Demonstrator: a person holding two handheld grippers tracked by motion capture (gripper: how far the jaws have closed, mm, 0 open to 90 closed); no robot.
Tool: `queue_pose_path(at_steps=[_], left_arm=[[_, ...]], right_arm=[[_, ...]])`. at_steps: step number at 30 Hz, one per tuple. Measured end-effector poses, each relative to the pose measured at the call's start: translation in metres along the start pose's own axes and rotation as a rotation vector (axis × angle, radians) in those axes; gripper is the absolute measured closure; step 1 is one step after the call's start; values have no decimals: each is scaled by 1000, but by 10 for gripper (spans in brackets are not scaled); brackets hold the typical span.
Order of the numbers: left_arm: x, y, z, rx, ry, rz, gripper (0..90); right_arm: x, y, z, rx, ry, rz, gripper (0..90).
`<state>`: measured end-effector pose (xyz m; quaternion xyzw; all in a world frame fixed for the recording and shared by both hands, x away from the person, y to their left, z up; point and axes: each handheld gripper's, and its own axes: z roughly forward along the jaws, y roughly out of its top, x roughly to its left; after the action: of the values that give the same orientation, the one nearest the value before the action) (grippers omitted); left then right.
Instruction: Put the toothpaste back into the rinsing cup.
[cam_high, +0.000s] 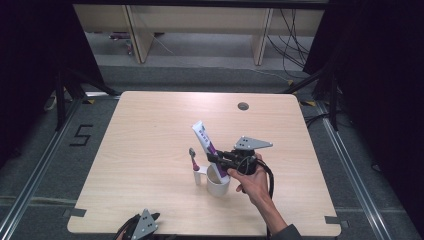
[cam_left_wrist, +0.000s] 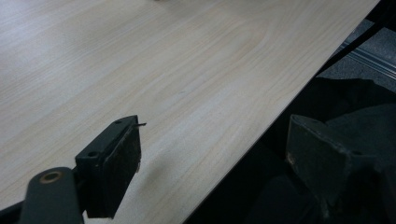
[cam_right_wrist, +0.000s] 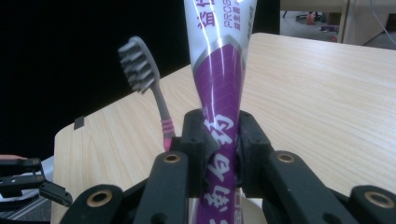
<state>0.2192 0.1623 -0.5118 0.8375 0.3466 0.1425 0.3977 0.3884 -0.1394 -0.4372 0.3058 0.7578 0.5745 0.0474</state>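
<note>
R gripper (cam_high: 218, 159) is pinching the tube (cam_high: 206, 140) approx. mid-body; in the right gripper view both jaws are pressing flat against the purple part of the tube (cam_right_wrist: 219, 93), one each side. Tube is standing nearly upright w/ a lean toward the far-left, white crimped end up, lower end sitting inside the cup (cam_high: 218, 186). Cup is white, w/ a handle on its left, resting on the table (cam_high: 150, 140) slightly right of centre, toward the near edge. Toothbrush (cam_high: 193, 157) is also standing in/at the cup, just left of the tube, grey bristle head up, pink bands on the neck (cam_right_wrist: 166, 127). Brush and tube are close but apart at the top. R hand (cam_high: 252, 182) is gripping the tool from the near-right side of the cup.

L gripper (cam_high: 142, 224) is hanging at the near table edge, well apart from the cup. Its jaws are spread wide w/ nothing between them: one over the wood, the other past the edge (cam_left_wrist: 219, 161).
</note>
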Motion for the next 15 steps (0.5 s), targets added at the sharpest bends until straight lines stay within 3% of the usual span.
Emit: queue_pose_path(at_steps=[1, 2, 3, 9, 10, 15], left_arm=[[0, 0, 0, 0, 0, 0, 181], [0, 0, 0, 0, 0, 1, 181], [1, 0, -1, 16, 8, 22, 181], [1, 0, -1, 17, 8, 21, 181], [0, 0, 0, -2, 0, -1, 181], [1, 0, -1, 16, 9, 21, 181]], right_arm=[[0, 0, 0, 0, 0, 0, 764], [-2, -2, 2, 1, 8, -31, 764], [-1, -4, 2, 12, 2, -17, 764], [-3, -10, 5, 26, -6, -57, 763], [-2, -10, 5, 23, 4, -46, 762], [-1, -10, 3, 35, 3, -70, 761]])
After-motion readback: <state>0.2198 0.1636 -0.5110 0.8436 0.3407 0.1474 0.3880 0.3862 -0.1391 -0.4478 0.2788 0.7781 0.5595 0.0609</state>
